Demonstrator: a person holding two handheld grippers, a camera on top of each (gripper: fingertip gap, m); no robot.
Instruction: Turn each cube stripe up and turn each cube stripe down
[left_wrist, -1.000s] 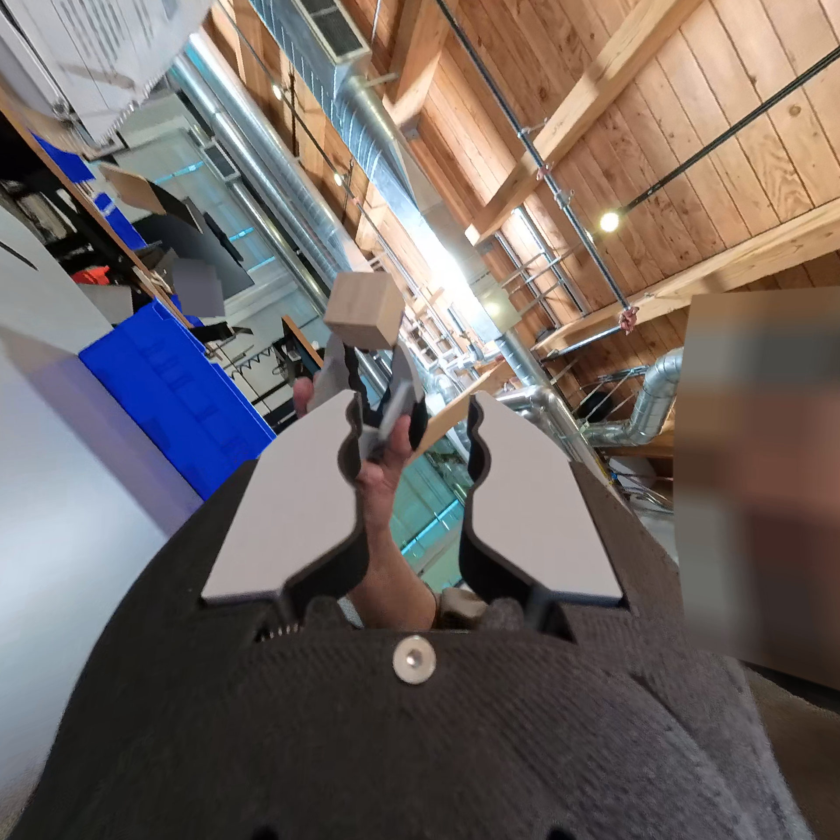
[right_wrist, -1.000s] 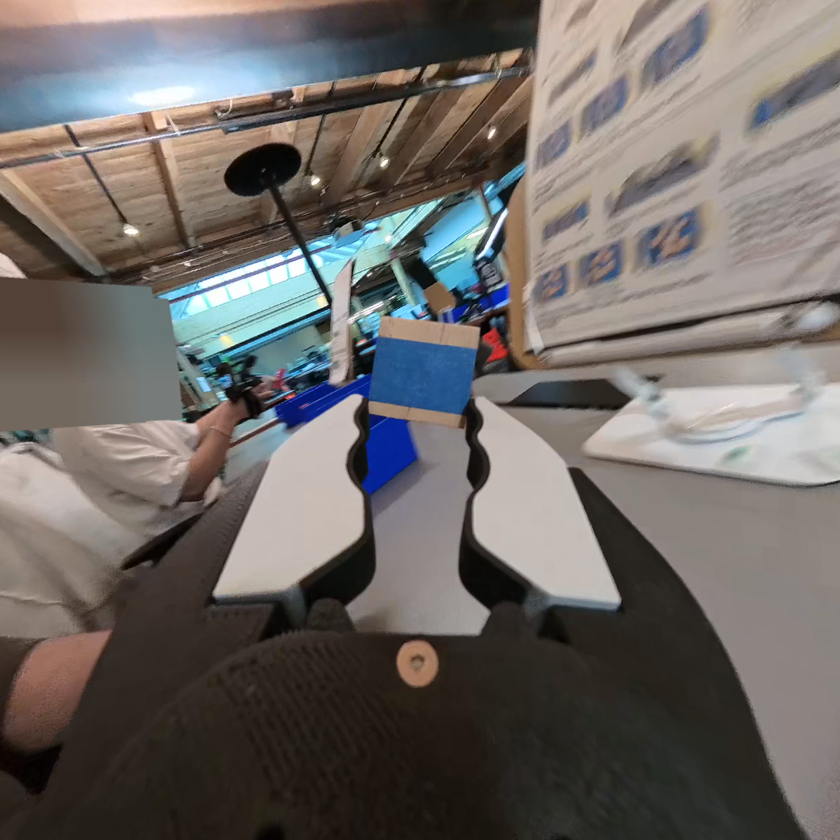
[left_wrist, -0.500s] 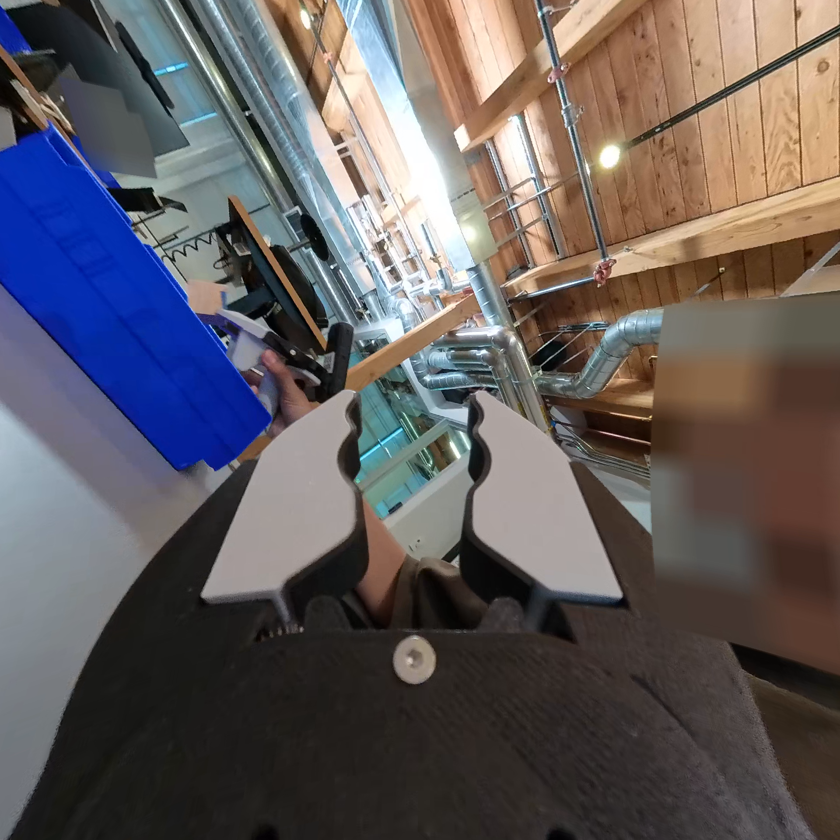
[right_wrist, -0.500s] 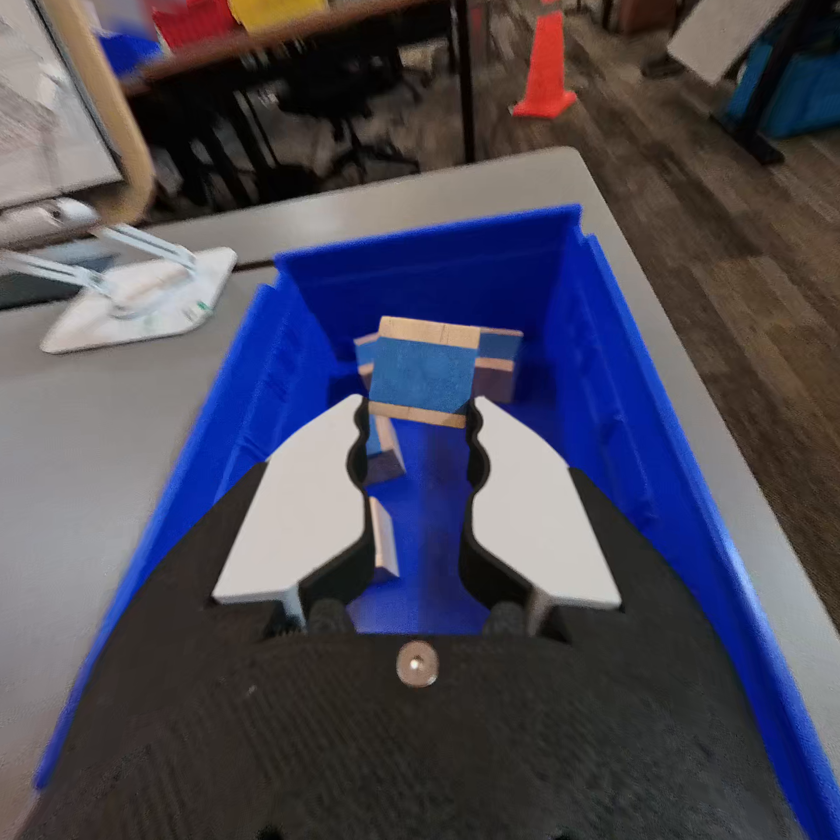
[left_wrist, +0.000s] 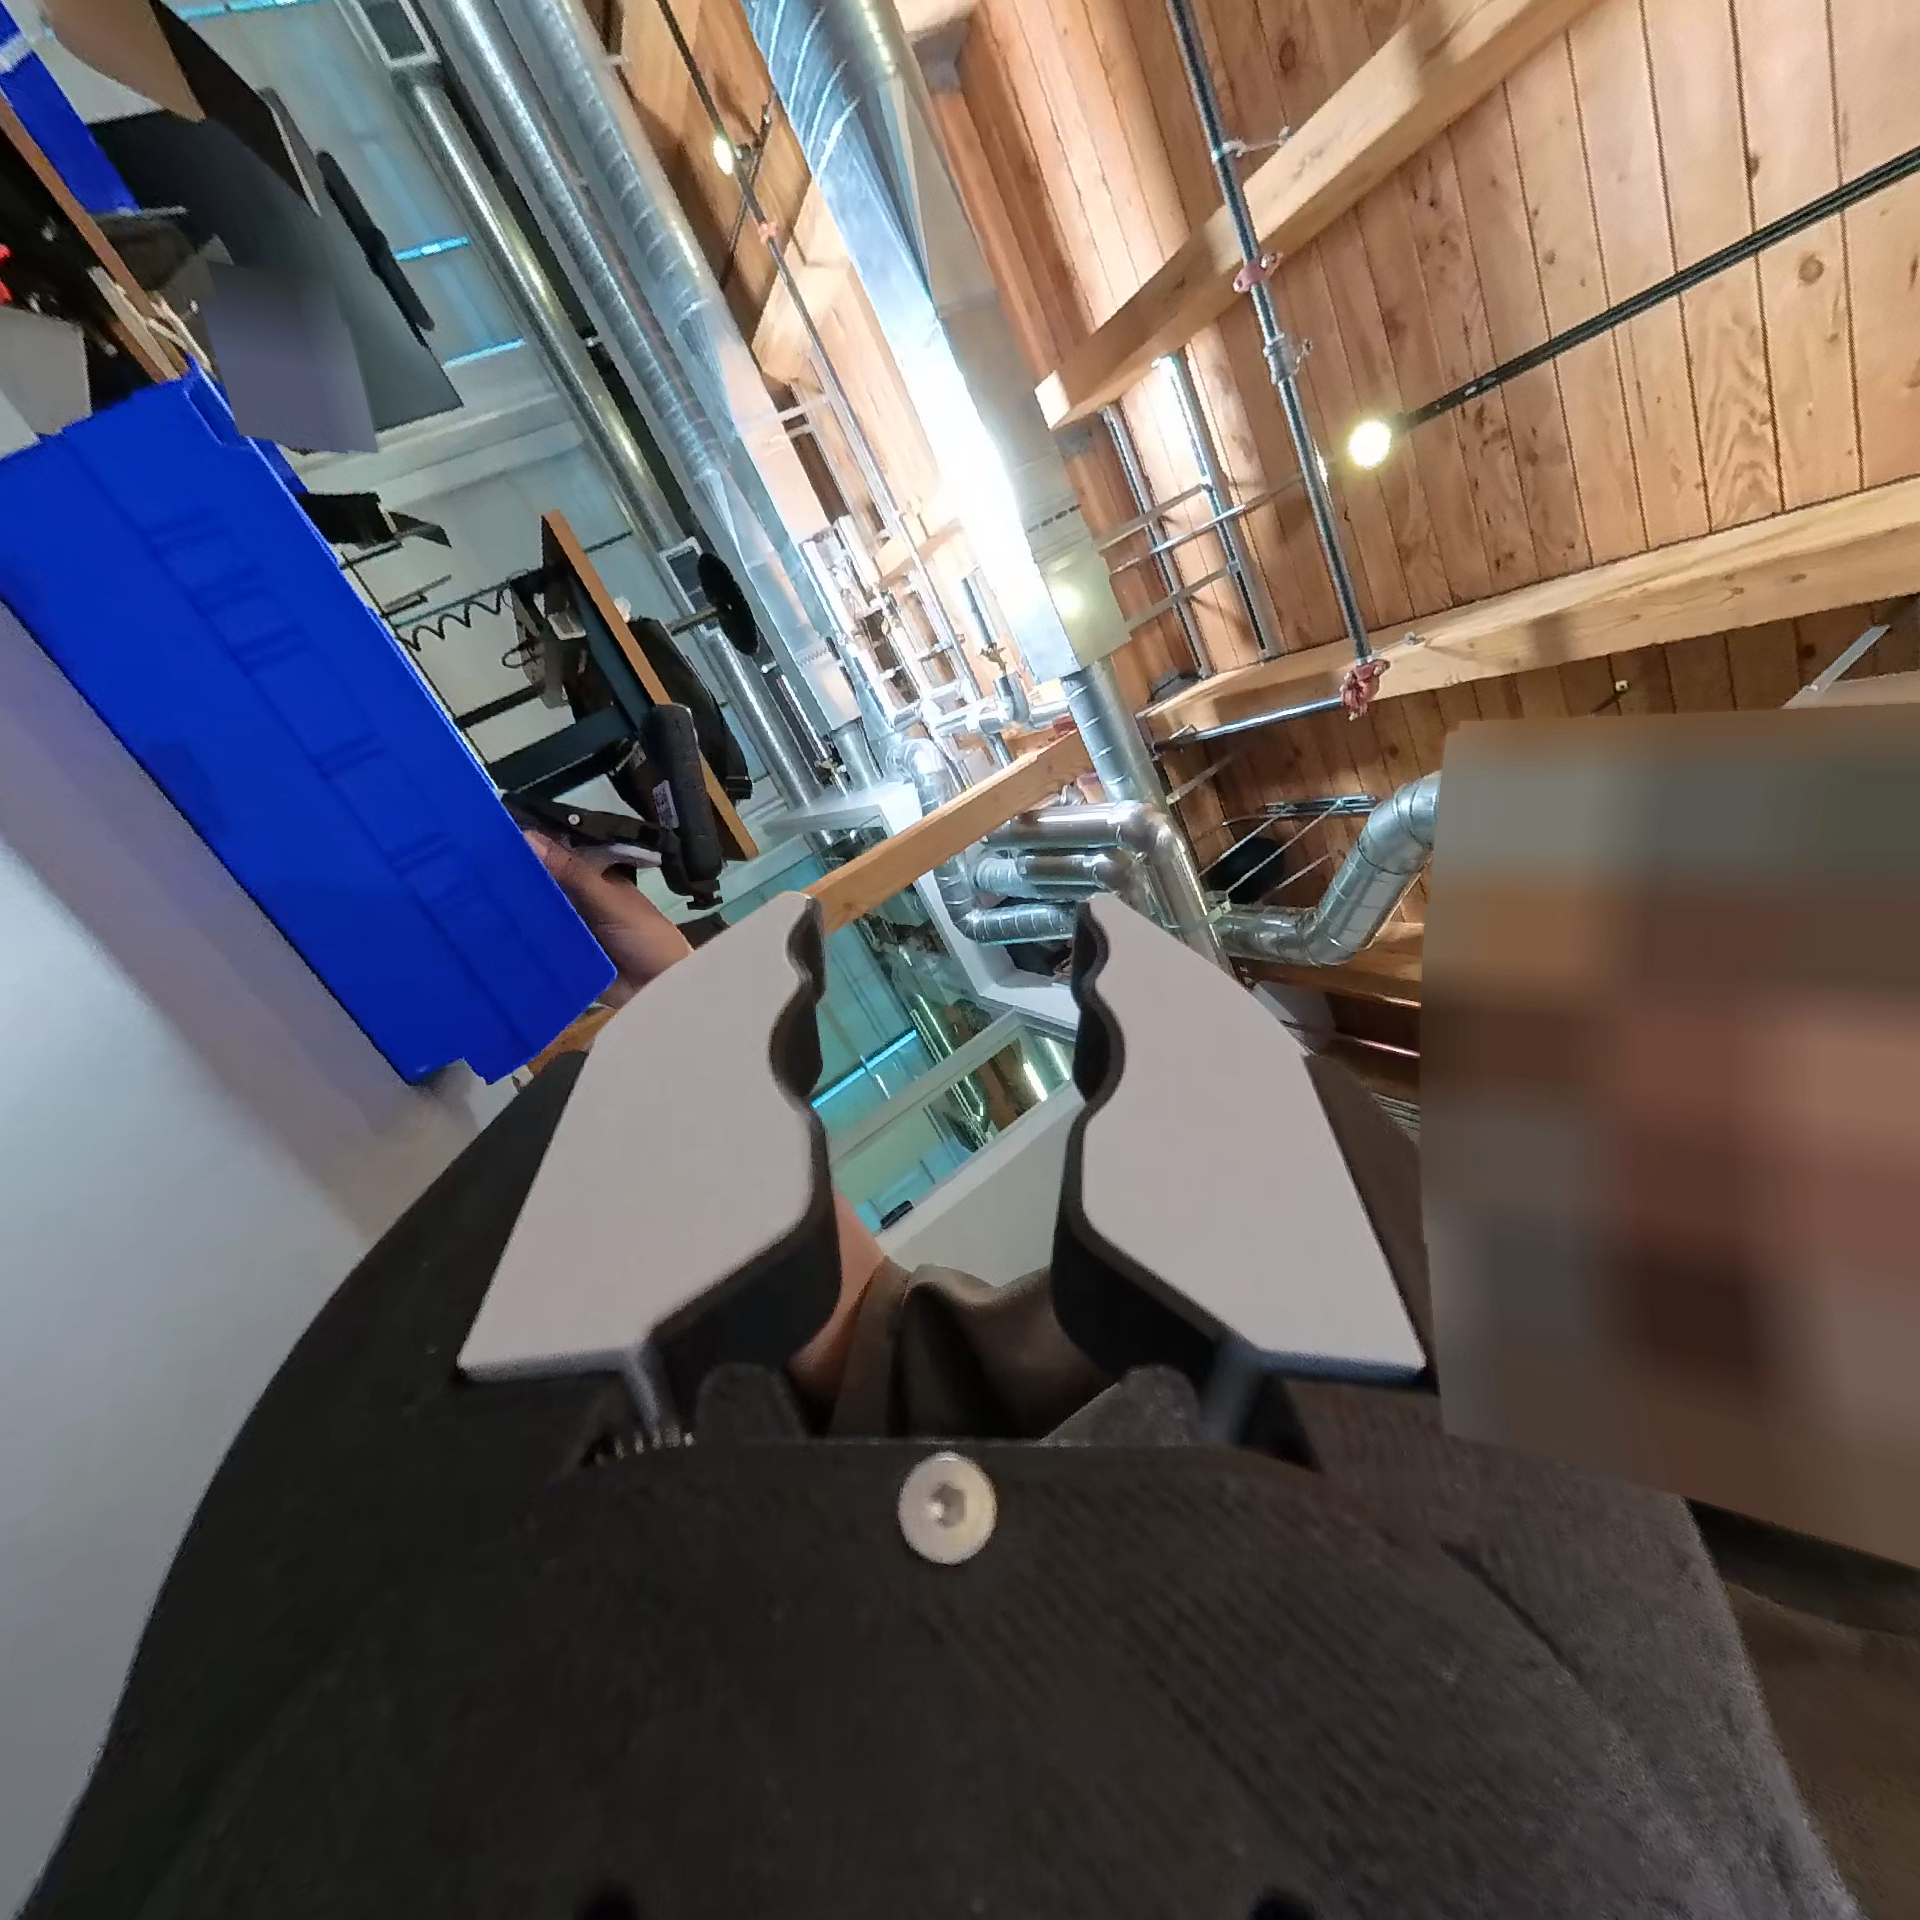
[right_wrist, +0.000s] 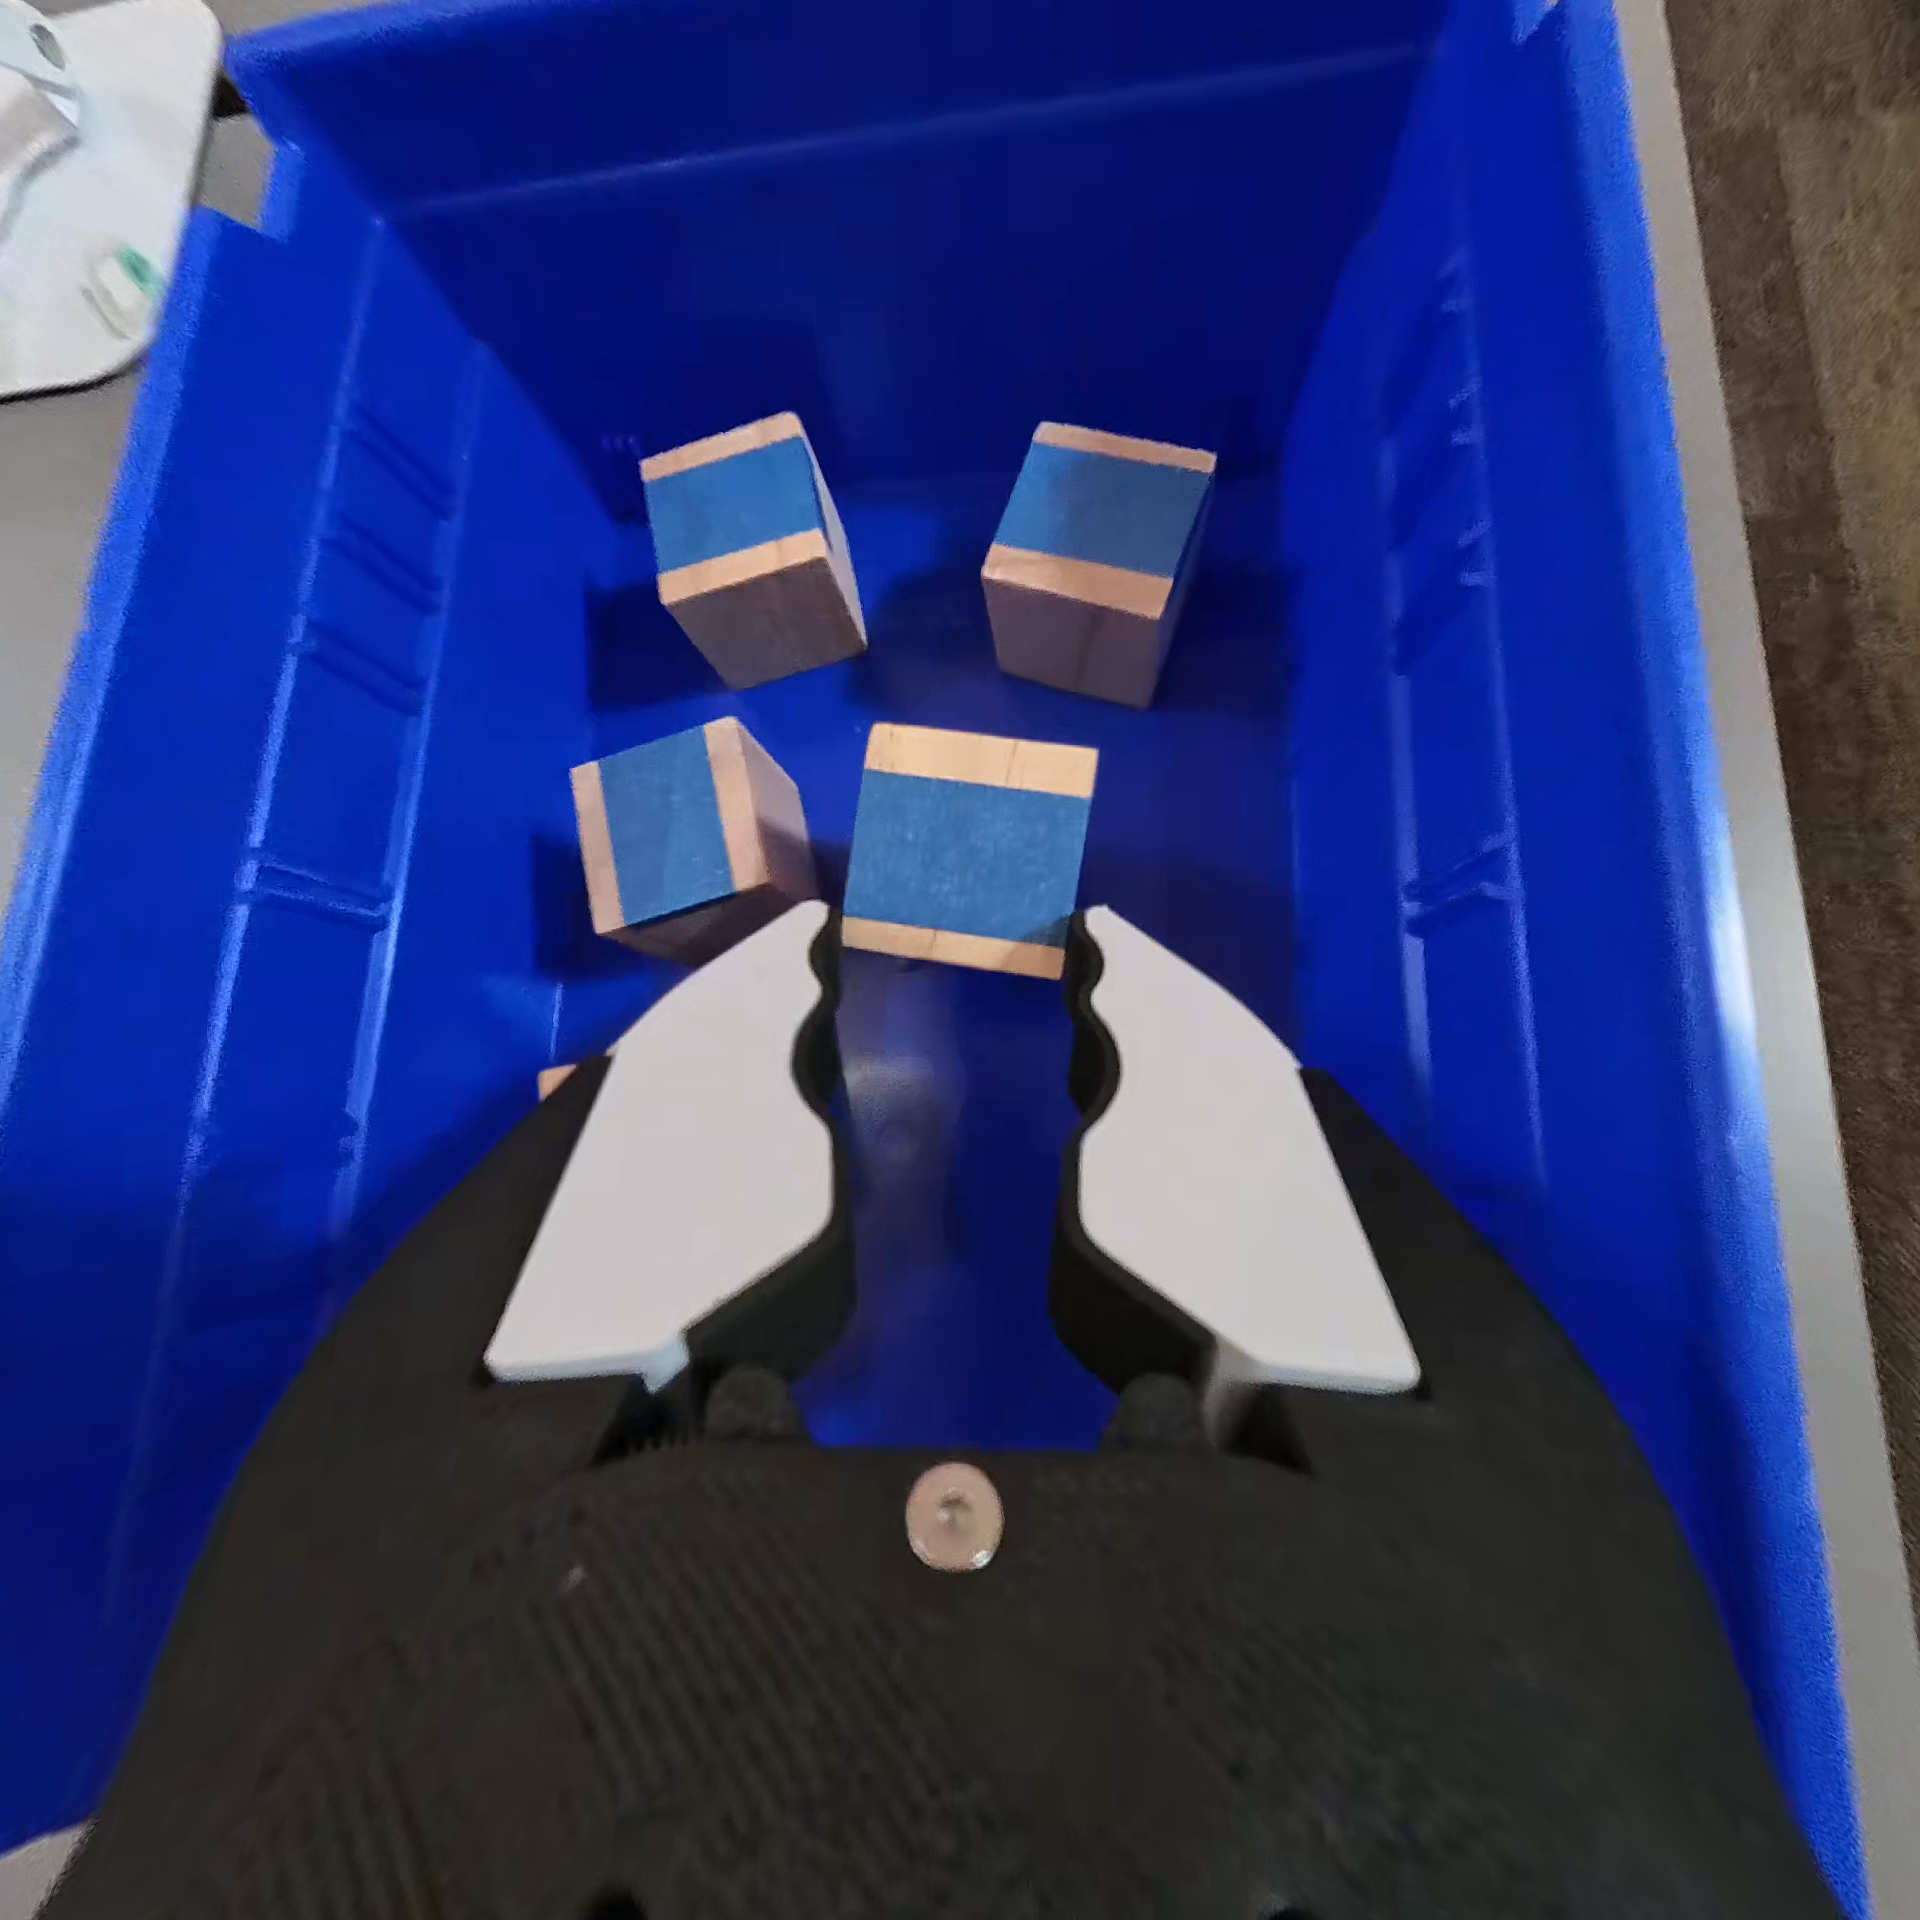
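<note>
My right gripper reaches down into the blue bin; its fingertips are clamped on a wooden cube, one tip on each side face; the cube's blue stripe faces the camera, bare wood showing as a thin band at its near and far edges; whether the cube touches the bin floor I cannot tell. Just left of it, a second cube rests on the floor, stripe up, bands running the other way; the two are close but apart. At the left finger's outer edge a sliver of wood shows, too hidden to name. Farther in, two more cubes stand side by side and well apart: the far-left cube and the far-right cube, both stripe up; all cubes sit toward the far half of the bin. Beyond the bin's left corner, a white base lies on the grey table.

My left gripper is tipped upward, jaws parted, nothing between them; the bin's outer wall stands on the table to its left; past the fingers, a hand on a dark tool; beyond, silver ducts and a timber ceiling.
</note>
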